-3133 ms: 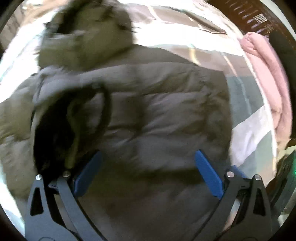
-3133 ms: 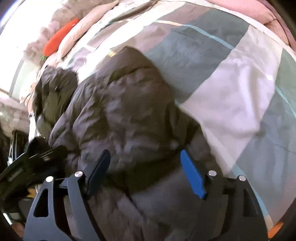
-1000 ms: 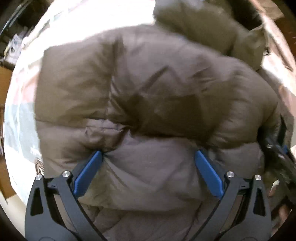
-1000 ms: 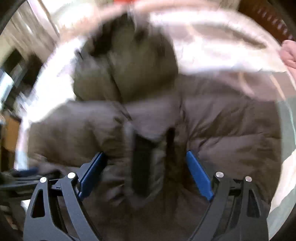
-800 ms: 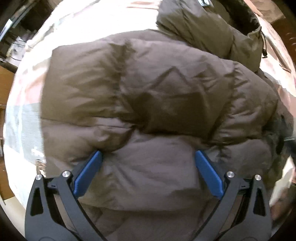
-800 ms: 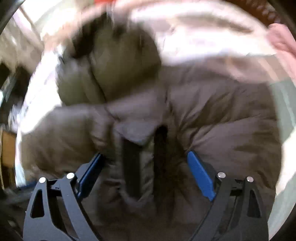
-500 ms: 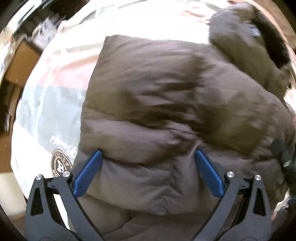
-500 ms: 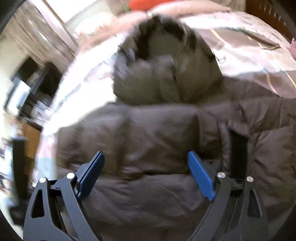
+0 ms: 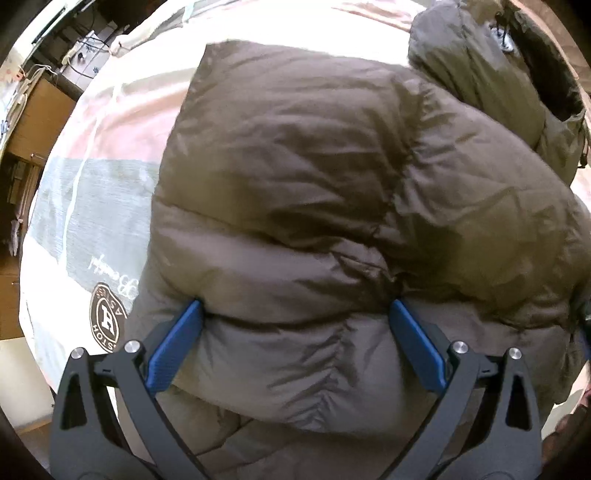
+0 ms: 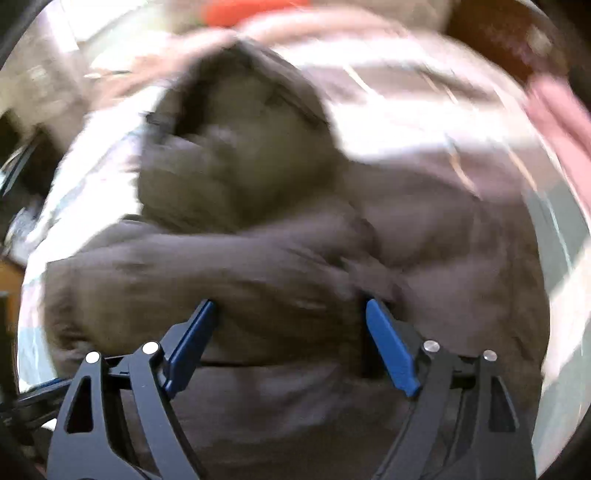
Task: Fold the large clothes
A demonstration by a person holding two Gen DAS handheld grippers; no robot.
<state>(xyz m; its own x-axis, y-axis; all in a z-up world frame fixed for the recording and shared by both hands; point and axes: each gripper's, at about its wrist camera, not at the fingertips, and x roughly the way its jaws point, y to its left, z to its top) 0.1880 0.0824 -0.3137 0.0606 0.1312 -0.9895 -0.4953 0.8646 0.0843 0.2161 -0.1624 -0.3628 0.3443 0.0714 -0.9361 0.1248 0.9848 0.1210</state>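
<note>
Item: puffy brown quilted down jacket (image 9: 332, 206), hood (image 9: 498, 62) at its far end, lying part-folded on the patchwork bed cover (image 9: 96, 206).

Risk: you may find the slick padding springs back and undoes the fold if pinched shallowly.

Your left tongs (image 9: 295, 339): spread wide, jacket bulging between, nothing gripped.

Your right tongs (image 10: 291, 339): closing, blurred jacket between, not yet pinched.

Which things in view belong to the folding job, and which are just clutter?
Job:
brown puffer jacket
its hood
left tool, open over the jacket
right tool, jaws closing

Lying about:
patchwork bedspread
pink garment
orange object
</note>
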